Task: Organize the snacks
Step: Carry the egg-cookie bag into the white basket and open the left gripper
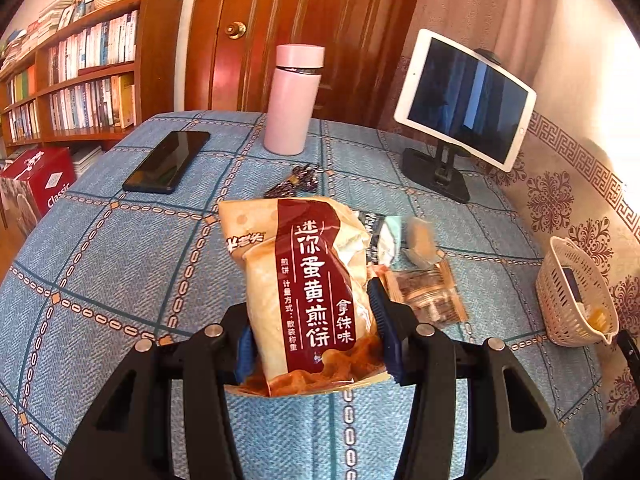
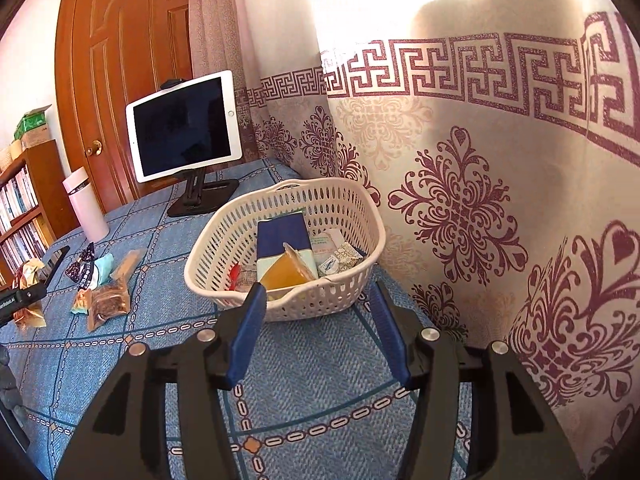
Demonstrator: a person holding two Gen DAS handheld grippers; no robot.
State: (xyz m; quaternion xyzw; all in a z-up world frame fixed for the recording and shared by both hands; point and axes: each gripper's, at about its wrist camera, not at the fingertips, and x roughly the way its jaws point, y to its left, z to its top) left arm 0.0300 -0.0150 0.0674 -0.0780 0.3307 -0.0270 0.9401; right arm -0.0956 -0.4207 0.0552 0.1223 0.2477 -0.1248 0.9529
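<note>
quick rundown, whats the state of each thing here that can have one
left gripper: shut on the snack bag
snack bag: sealed, held above the table
right gripper: open, nothing between the jaws
basket: upright, partly filled with packets
loose snacks: still on the table, outside the basket
tablet: on its stand, screen dark
phone: flat, screen dark
bottle: upright, capped
door: closed

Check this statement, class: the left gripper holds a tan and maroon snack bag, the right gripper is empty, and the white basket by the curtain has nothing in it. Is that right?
One detail is wrong: the white basket is not empty. The right wrist view shows several packets already lying in it. The rest stands: the left gripper has its jaws closed on the tan and maroon snack bag, and the right gripper holds nothing.
</note>
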